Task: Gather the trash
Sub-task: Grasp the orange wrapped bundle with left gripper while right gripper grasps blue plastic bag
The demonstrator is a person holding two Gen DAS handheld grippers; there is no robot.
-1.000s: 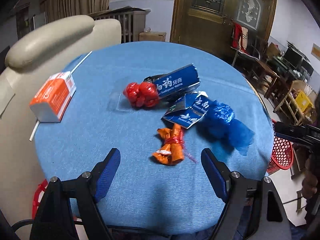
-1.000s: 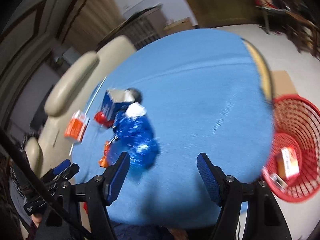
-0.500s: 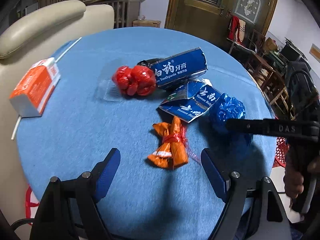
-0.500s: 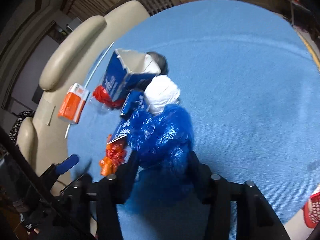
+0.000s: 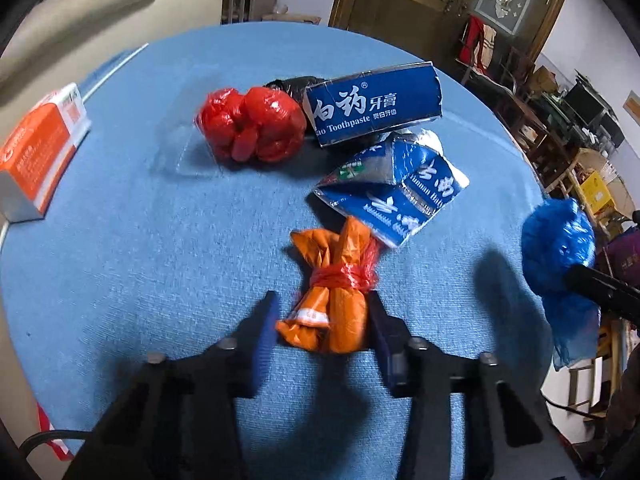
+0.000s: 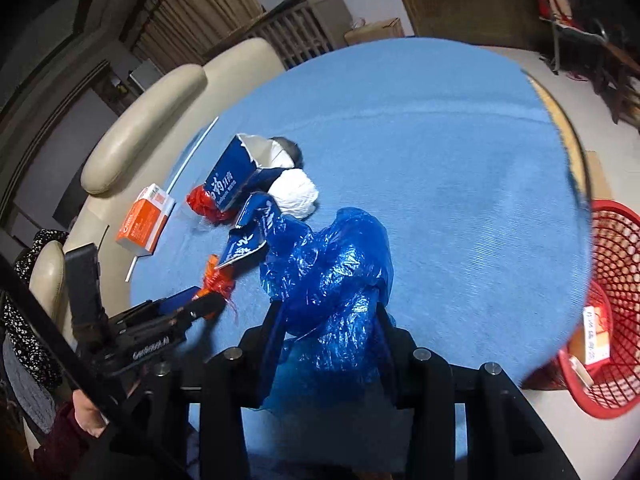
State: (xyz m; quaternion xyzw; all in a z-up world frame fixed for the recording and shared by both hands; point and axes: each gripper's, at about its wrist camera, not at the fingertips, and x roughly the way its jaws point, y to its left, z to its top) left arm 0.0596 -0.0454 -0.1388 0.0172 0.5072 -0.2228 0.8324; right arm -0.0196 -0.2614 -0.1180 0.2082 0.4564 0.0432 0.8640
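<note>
Left tool point(image 5: 322, 324) closed onto orange bag point(image 5: 334, 300), box point(image 5: 374, 110) reads "Toothpaste"

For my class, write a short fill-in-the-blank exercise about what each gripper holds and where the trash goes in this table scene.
1. The left gripper is closed around the ______ bag bundle on the table.
2. The right gripper grips a crumpled ______ plastic bag.
3. The basket beside the table is ______ in colour.
4. The word "Toothpaste" is printed on the ______ box.

Missing words: orange; blue; red; blue
</note>
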